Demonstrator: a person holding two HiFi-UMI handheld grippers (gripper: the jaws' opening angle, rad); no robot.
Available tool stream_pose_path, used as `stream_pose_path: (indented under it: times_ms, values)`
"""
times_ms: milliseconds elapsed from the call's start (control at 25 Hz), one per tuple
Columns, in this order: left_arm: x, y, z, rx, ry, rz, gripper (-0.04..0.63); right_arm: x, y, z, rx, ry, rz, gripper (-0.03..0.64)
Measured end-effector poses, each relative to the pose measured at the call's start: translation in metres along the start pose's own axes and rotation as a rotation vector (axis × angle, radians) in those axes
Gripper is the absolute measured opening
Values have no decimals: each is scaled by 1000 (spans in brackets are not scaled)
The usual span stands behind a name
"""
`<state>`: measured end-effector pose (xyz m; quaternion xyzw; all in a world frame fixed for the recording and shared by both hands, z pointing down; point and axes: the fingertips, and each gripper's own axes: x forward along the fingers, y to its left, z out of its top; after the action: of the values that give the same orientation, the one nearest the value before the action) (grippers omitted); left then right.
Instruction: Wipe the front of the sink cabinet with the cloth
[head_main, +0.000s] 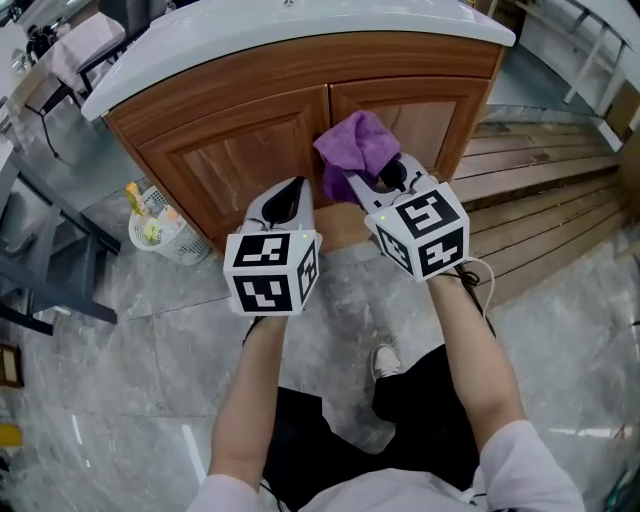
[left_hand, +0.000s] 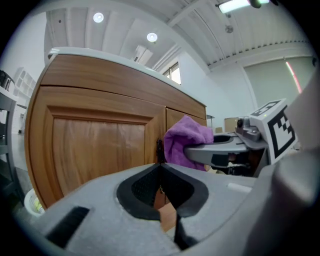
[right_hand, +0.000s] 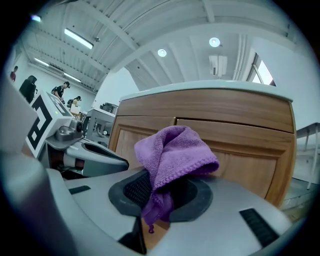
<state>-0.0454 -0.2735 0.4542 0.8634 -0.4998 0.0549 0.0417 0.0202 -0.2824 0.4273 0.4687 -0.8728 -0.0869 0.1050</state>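
At far left, on the grey stone floor against the cabinet's side, stands a small white mesh basket (head_main: 170, 238). It holds a yellow bottle-like item (head_main: 134, 197) and a few pale things too small to name. A low sweep toward that end could tip it over.

Next comes the left gripper (head_main: 290, 190), held just short of the left door with its jaws pressed together on nothing. Because it is close beside the working gripper, the two could collide during a sideways stroke.

In the middle is the wooden sink cabinet (head_main: 230, 160) under its white countertop (head_main: 250, 40). Both doors are shut, so what is inside is hidden, and no view shows the basin. A small dark handle (left_hand: 159, 149) sits at the seam between the doors, and the fabric could snag on it.

The purple terry cloth (head_main: 355, 148) is at that seam, at or just shy of the wood; I cannot tell whether it touches.

The right gripper (right_hand: 159, 196) pinches only a bunched fold of it, and the rest flops loosely over the jaws. Firm rubbing could probably pull that fold free, or let bare plastic scrape the finish.
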Motion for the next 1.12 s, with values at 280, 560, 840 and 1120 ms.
stream_pose_path:
  times_ms: [280, 560, 840, 1120]
  values:
    - [24, -24, -1, 15, 5, -51, 5, -17, -46, -9, 21, 7, -97, 72]
    - [49, -47, -5, 34, 13, -100, 5, -33, -103, -31, 45, 31, -246, 72]
    - [66, -71, -10, 39, 16, -153, 5, -51, -141, -52, 44, 76, -342, 72]
    - [72, -78, -16, 41, 33, -164, 5, -77, -184, -78, 79, 138, -471, 72]
